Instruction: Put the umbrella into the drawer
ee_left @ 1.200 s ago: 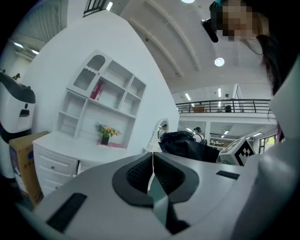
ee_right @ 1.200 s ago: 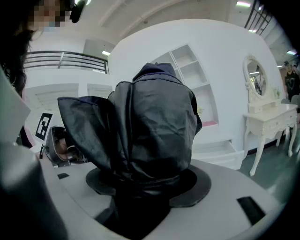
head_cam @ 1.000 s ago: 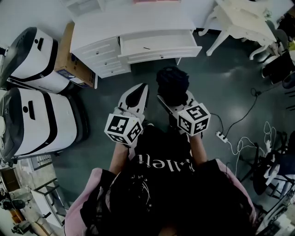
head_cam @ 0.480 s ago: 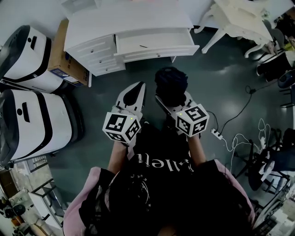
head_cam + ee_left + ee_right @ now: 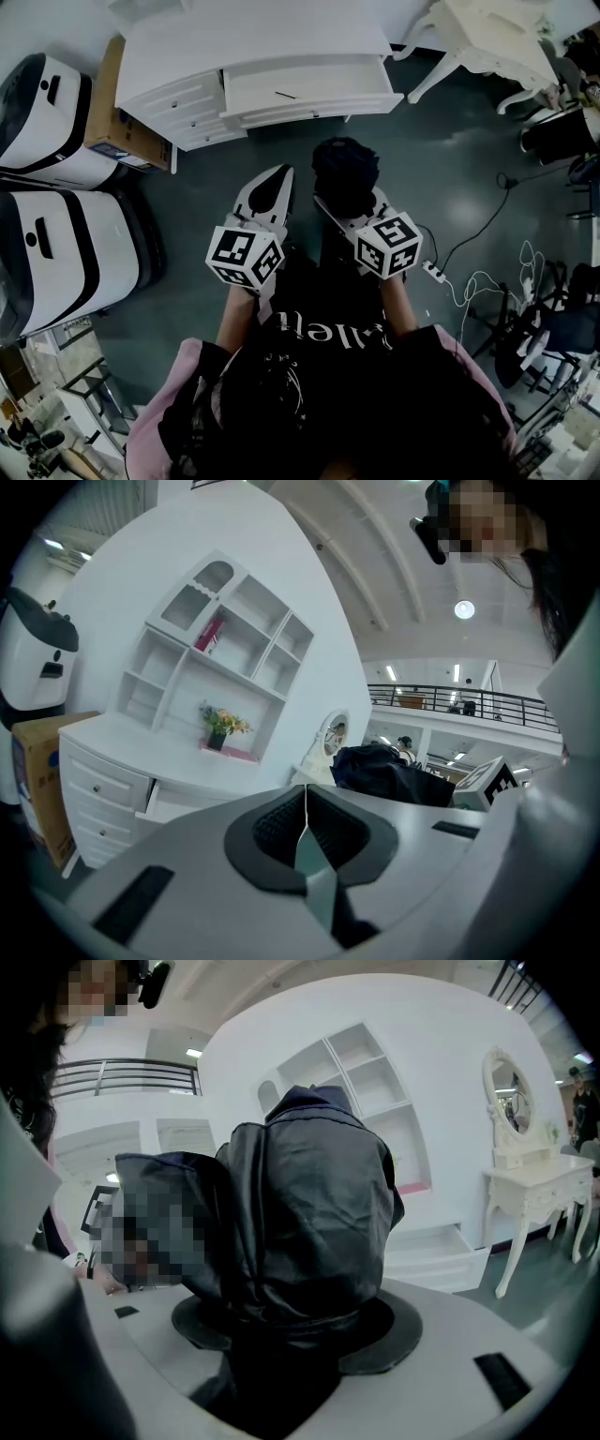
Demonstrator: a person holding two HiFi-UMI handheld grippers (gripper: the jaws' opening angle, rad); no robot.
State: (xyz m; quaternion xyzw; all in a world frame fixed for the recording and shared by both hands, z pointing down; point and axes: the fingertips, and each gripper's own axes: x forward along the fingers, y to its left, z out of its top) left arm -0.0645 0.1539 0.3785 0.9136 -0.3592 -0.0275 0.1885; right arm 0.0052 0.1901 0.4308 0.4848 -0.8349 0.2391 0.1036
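A folded black umbrella (image 5: 346,175) sticks up out of my right gripper (image 5: 349,204), whose jaws are shut on it; in the right gripper view the umbrella (image 5: 305,1232) fills the middle of the frame above the right gripper (image 5: 291,1330). My left gripper (image 5: 270,190) is beside it to the left, shut with nothing between its jaws, also seen closed in its own view, left gripper (image 5: 304,829). The white desk (image 5: 253,37) stands ahead, its wide middle drawer (image 5: 305,86) pulled open; the drawer (image 5: 441,1251) shows past the umbrella.
White-and-black cases (image 5: 56,244) and a cardboard box (image 5: 117,112) stand left of the desk. A white dressing table (image 5: 487,47) is at the right. Cables and a power strip (image 5: 433,272) lie on the dark floor to the right.
The desk and open drawer have shifted left and slightly nearer in the head view as the person moves. Both grippers keep their pose, the right one still holding the umbrella.
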